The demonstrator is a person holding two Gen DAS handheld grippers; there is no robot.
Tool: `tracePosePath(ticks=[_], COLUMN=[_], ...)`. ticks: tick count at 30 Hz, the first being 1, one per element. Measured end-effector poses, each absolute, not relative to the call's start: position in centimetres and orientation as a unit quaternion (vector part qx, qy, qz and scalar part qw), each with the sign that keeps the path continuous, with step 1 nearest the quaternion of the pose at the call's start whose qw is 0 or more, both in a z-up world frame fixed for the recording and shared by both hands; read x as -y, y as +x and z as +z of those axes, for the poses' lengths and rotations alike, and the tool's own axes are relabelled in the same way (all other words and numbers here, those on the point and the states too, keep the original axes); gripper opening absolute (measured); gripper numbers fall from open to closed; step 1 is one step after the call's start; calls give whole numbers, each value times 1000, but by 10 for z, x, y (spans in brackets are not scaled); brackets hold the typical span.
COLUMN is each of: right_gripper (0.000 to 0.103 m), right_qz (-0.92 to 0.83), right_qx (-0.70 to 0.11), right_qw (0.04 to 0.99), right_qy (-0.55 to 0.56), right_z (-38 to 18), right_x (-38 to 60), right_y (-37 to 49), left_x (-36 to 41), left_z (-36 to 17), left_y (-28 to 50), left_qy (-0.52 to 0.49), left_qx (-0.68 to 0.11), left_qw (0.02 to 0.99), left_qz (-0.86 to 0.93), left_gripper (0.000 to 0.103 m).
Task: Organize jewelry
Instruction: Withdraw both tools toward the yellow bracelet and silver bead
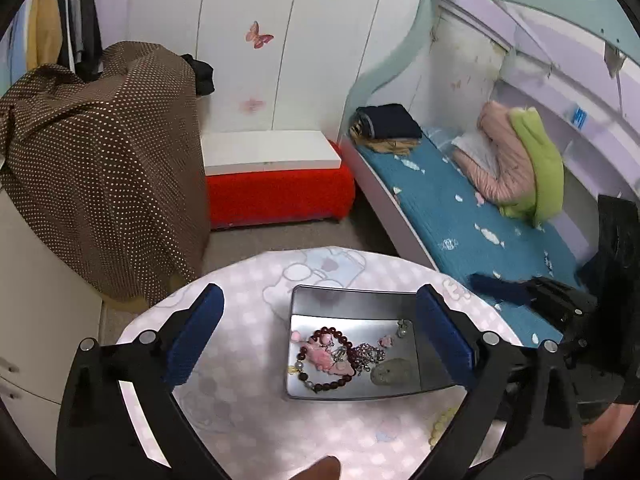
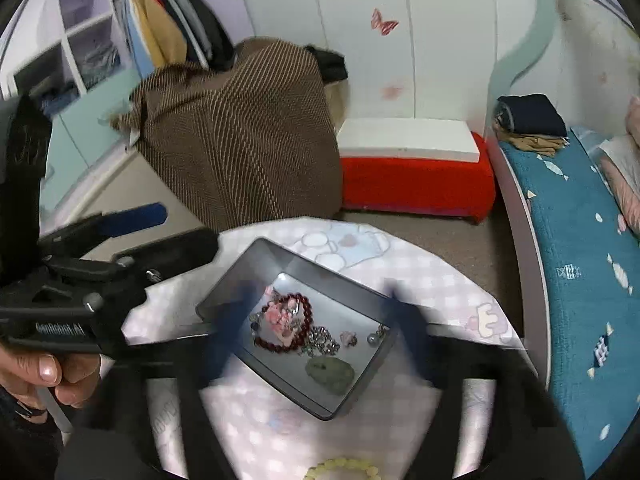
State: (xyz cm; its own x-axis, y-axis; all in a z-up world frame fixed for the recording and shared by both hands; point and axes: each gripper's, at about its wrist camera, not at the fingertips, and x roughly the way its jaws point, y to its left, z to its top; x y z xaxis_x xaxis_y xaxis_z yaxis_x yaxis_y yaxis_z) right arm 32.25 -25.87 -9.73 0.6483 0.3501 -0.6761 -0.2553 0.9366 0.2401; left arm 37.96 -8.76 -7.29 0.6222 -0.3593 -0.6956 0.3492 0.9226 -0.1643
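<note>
Two hand-held grippers gape over the tray

Both the left hand-held gripper (image 1: 320,340) and the blurred right hand-held gripper (image 2: 320,332) stand apart, empty. Jewelry (image 1: 328,354) lies mid-frame in the grey tray (image 1: 304,300) on the worktop (image 1: 248,308); a pale bead bracelet (image 2: 344,470) is cut off at the bottom edge.

White wardrobe doors (image 1: 256,52) with pink butterfly stickers (image 1: 259,35) straight ahead beyond jaws. Red bench (image 1: 276,196) at their foot, white slab (image 1: 269,153) on top. Ahead-left of jaws: brown dotted cloth (image 1: 100,160) draped over bulky furniture, hanging clothes (image 1: 68,28) behind. Ahead-right: bed with blue patterned sheet (image 1: 452,216), folded dark clothes (image 1: 388,122), pink and green bedding (image 1: 520,168). Grey-brown carpet (image 1: 292,236).
</note>
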Motion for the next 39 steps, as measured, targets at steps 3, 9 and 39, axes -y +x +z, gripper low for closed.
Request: tracePosePath(ticks=[3, 9, 39], right_gripper=[95, 95, 95], right_qz=[153, 128, 60], right_qx=[-374, -352, -276], right_qw=[913, 925, 957], right_qy=[62, 62, 70], right_z=[-93, -80, -71], right_x=[262, 267, 298], right_y=[317, 294, 109], left_x=[78, 61, 84], left_z=[-69, -55, -99], left_y=[374, 345, 150], left_qy=[-8, -9, 32], left_qx=[-382, -349, -304], left_qw=[906, 926, 946], left_qz=[-182, -144, -112], left_gripper=[97, 97, 97])
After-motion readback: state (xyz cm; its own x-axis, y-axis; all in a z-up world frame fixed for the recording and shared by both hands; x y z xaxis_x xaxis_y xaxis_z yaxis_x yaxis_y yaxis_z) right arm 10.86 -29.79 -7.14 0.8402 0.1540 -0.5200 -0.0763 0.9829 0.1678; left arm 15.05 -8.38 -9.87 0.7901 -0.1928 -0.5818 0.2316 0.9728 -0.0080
